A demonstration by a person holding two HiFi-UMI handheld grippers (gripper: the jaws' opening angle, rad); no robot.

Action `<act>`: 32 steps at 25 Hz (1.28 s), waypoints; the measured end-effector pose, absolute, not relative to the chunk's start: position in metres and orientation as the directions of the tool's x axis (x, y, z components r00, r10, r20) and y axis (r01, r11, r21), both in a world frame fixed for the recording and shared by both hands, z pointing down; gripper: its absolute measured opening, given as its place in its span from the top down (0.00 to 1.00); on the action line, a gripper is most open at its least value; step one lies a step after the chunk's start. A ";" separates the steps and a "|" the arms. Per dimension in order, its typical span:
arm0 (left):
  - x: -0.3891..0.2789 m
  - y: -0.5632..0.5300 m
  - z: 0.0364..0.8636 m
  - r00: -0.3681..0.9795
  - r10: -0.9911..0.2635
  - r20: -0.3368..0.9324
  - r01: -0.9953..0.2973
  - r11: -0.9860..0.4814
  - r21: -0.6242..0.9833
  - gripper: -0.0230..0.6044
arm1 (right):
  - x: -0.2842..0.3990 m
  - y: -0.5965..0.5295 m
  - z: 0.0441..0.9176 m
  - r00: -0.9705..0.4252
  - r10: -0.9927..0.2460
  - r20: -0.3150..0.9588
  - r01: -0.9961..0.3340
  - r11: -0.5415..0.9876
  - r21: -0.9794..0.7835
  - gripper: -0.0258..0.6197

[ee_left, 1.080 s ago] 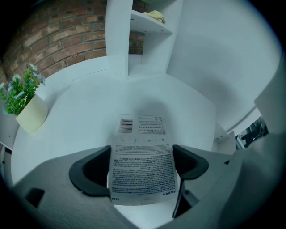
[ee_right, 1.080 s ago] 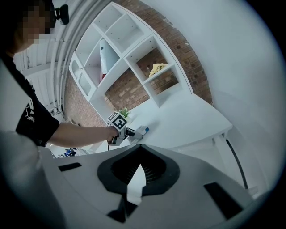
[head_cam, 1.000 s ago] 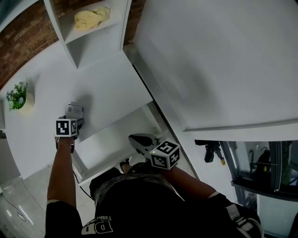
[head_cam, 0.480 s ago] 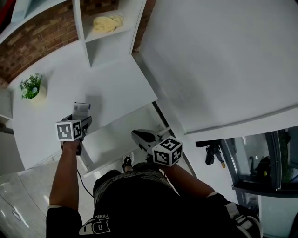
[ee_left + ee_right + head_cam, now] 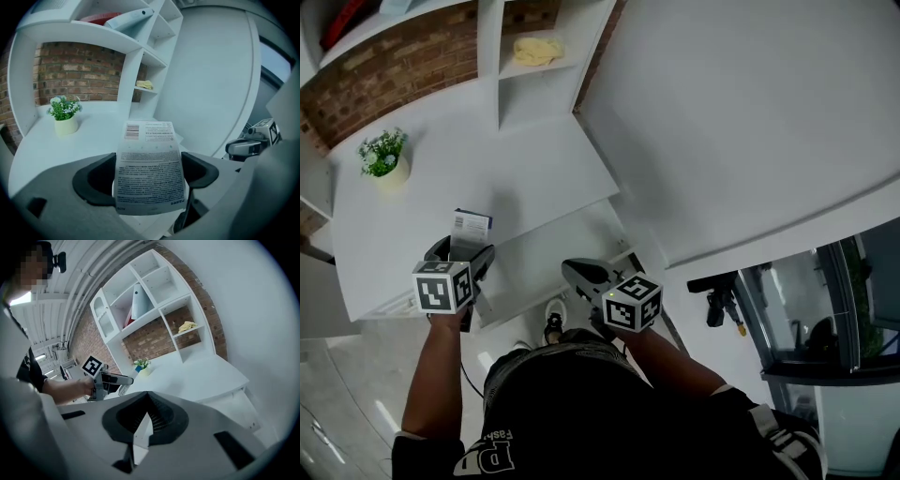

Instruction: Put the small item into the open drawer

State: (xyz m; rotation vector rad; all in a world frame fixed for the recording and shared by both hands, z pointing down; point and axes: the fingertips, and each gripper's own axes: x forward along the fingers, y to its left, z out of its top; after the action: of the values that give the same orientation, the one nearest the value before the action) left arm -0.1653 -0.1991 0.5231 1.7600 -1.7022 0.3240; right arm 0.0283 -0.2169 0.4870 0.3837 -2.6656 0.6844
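The small item is a flat white packet [image 5: 149, 168] printed with a barcode and fine text. My left gripper [image 5: 147, 174] is shut on its lower part, and the packet sticks up out of the jaws. In the head view that packet [image 5: 472, 228] and left gripper [image 5: 465, 255] hang over the front edge of the white desk [image 5: 525, 164], just left of the open drawer [image 5: 546, 265]. My right gripper [image 5: 574, 272] sits at the drawer's near right, its jaws shut with nothing in them. In the right gripper view it [image 5: 145, 420] points over the desk, with the left gripper [image 5: 110, 380] to the left.
A small potted plant [image 5: 382, 157] stands at the desk's back left. White shelving [image 5: 502, 56] behind the desk holds a yellow cloth [image 5: 538, 50]. A large white wall panel [image 5: 750, 122] fills the right. My legs and shoes [image 5: 553, 328] are below the drawer.
The left gripper has drawn the packet back from the desk top toward its front edge beside the drawer. The right gripper has hardly moved. The head view has tilted up a little.
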 end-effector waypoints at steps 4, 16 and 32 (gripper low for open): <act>-0.163 -0.166 0.515 0.126 -0.819 0.560 -0.947 0.069 0.315 0.29 | 0.022 -0.195 0.484 -0.899 -0.173 0.403 -0.341 0.853 -0.395 0.95; -0.158 -0.097 0.540 0.103 -0.812 0.575 -0.920 0.142 0.366 0.29 | 0.016 -0.144 0.497 -0.888 -0.116 0.446 -0.306 0.872 -0.382 0.95; -0.133 -0.095 0.636 0.020 -0.713 0.701 -0.798 0.410 0.441 0.29 | -0.001 -0.188 0.522 -0.855 0.076 0.514 -0.163 0.900 -0.405 0.95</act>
State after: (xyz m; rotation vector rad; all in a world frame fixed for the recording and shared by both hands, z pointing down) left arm -0.1329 -0.0954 0.6361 1.3284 -1.7145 0.1121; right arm -0.0006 -0.1883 0.5224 0.0623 -2.5264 0.6006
